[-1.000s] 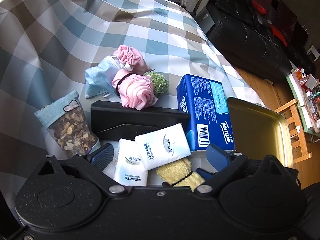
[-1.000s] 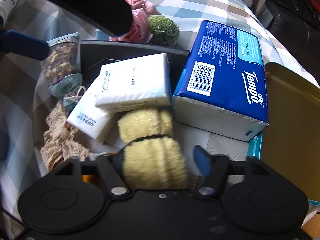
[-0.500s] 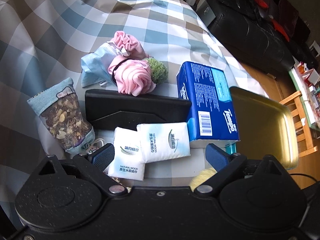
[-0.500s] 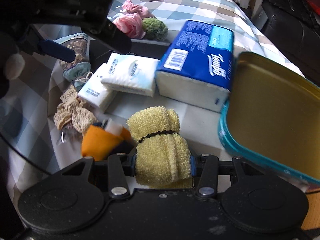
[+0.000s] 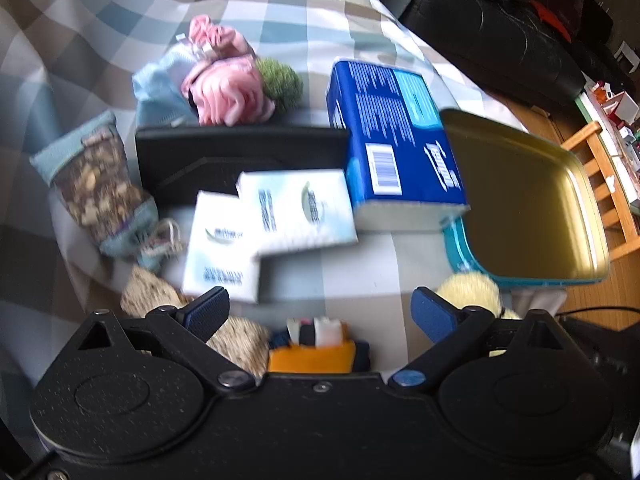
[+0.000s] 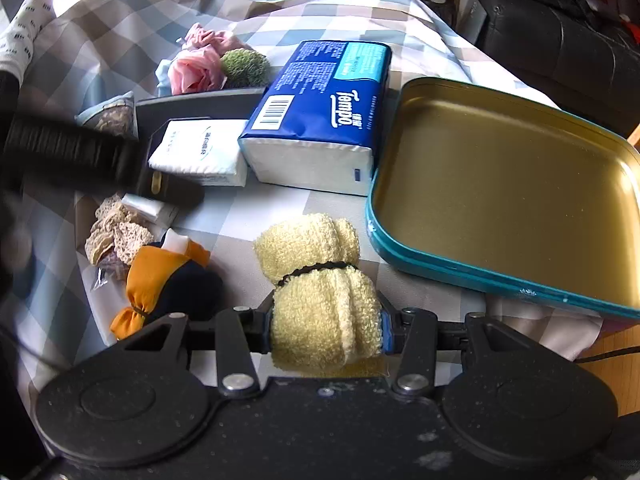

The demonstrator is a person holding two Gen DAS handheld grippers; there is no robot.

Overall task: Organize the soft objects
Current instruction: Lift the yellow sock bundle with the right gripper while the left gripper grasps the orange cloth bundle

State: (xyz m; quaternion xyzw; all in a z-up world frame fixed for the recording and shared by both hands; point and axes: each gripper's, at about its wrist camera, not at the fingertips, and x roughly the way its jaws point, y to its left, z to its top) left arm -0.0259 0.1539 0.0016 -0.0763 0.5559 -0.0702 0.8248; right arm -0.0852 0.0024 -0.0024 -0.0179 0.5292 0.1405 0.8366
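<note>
Right wrist view: right claw [image 6: 326, 330] clamps yellow towel roll [image 6: 320, 292]; blue pack [image 6: 324, 112] reads "Tempo".

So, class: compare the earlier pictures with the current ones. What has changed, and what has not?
The right gripper has closed on the yellow towel roll and carried it from beside the white tissue packs towards the tin tray. The left gripper is open as before; the other items stayed put.
</note>
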